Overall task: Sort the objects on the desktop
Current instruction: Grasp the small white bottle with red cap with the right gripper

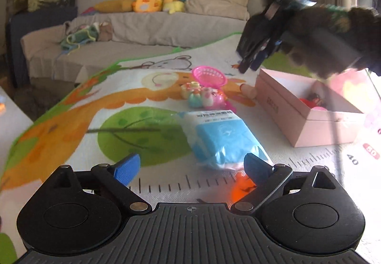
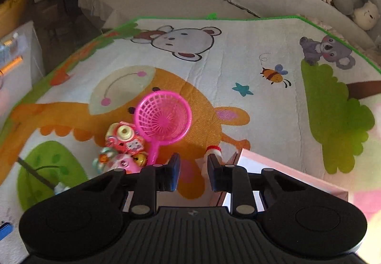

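Note:
My left gripper is open and empty, just in front of a blue and white plastic packet on the cartoon play mat. Beyond it lie several small pastel toys and a pink plastic net scoop. A pink open box stands at the right with red items inside. My right gripper hovers above the mat by the box's far corner. In the right wrist view its fingers stand partly open and empty above the mat, with the scoop, toys, a small red-and-white bottle and the box's rim below.
A grey sofa with plush toys runs along the far side of the mat. A white cabinet stands at the left. A pink and yellow bag lies behind the box.

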`<state>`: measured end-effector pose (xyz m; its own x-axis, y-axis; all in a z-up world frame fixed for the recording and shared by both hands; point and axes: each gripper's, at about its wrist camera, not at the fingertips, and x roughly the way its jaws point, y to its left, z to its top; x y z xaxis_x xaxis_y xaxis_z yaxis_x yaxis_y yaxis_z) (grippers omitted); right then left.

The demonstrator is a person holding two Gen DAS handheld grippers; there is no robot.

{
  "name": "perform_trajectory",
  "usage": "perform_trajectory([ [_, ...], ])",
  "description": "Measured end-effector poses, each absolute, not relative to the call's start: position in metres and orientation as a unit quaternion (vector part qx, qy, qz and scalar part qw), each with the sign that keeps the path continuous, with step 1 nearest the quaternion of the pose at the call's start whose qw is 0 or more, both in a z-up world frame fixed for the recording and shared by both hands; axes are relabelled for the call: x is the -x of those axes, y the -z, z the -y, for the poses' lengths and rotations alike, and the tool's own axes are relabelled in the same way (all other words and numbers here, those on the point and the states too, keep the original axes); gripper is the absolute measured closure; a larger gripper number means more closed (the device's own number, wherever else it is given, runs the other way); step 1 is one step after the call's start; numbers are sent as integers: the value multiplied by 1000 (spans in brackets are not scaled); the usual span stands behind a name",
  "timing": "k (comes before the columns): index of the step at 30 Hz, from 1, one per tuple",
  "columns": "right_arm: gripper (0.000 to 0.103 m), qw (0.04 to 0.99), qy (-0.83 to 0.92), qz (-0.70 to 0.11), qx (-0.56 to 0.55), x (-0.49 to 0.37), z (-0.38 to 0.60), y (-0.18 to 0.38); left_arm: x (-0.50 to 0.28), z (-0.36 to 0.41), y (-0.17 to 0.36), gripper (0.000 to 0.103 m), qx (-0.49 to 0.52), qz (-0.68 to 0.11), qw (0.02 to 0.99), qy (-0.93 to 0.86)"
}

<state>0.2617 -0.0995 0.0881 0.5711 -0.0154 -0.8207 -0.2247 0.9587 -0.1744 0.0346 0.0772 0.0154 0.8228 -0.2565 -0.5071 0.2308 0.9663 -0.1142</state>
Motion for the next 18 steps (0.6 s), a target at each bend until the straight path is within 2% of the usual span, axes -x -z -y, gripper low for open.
perform_trajectory([
  [8,79,843,22,-480,241,-306,74,-24,-31,-87,-14,3,67,-260,949,164],
  [10,85,845,20,-477,242,-301,74,-25,-29,-86,-14,3,63,-258,949,167],
  [11,92,846,8,-477,240,-295,73,-28,-29,-83,-14,3,58,-257,950,169],
  [13,98,846,-28,-485,219,-278,74,-39,-27,-79,-14,3,48,-260,949,171],
  [18,98,831,-138,-520,139,-198,87,-61,-20,-65,-14,3,31,-273,944,182],
])
